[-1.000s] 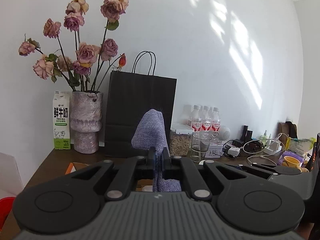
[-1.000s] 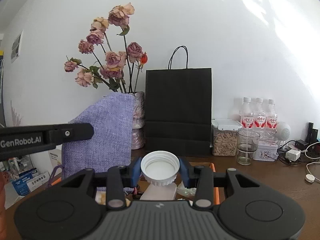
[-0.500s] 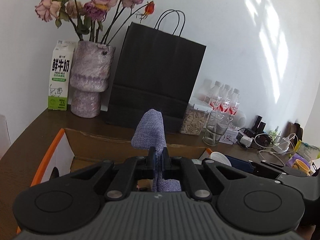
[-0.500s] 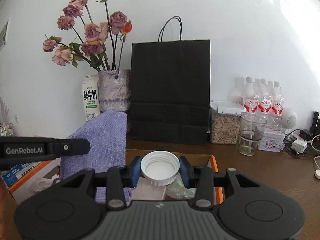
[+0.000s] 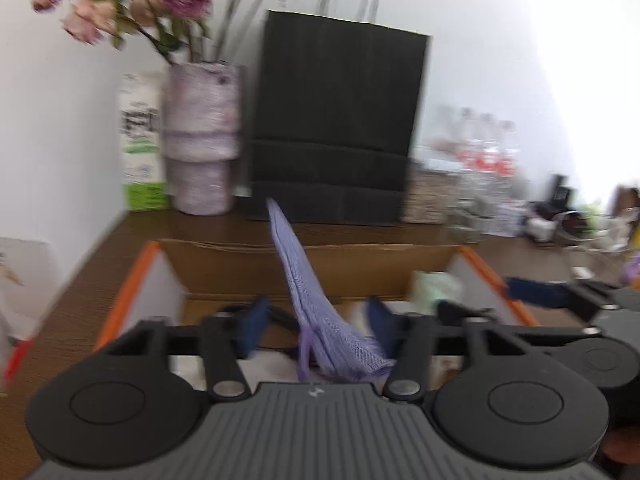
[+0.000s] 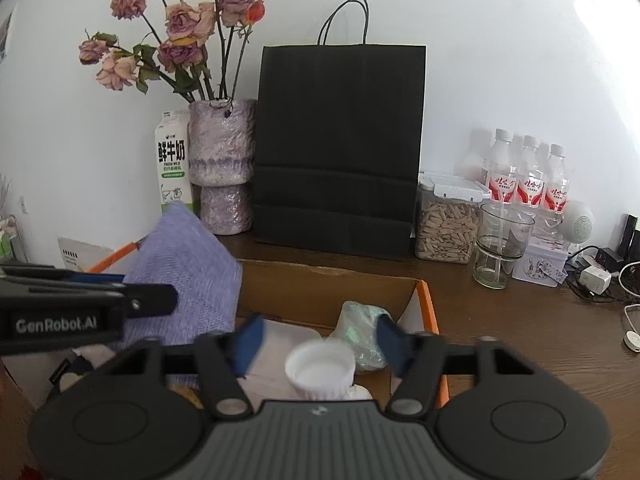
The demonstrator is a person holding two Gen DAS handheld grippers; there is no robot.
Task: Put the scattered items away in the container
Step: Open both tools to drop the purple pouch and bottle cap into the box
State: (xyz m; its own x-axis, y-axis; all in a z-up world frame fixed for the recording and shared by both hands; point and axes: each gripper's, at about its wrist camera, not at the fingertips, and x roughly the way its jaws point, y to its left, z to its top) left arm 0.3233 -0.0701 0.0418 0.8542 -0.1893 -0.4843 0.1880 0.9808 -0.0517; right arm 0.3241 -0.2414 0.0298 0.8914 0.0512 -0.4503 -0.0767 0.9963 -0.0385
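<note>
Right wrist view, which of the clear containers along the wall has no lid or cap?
The clear glass beaker, open-topped; the rectangular seed jar has a white lid and the red-labelled water bottles are capped.

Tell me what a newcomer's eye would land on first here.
Both sets of jaws are opening over the orange-edged cardboard box: a purple woven pouch slips between the left gripper's fingers, a white cap sits below the right gripper. Behind stands a tall black paper bag.
</note>
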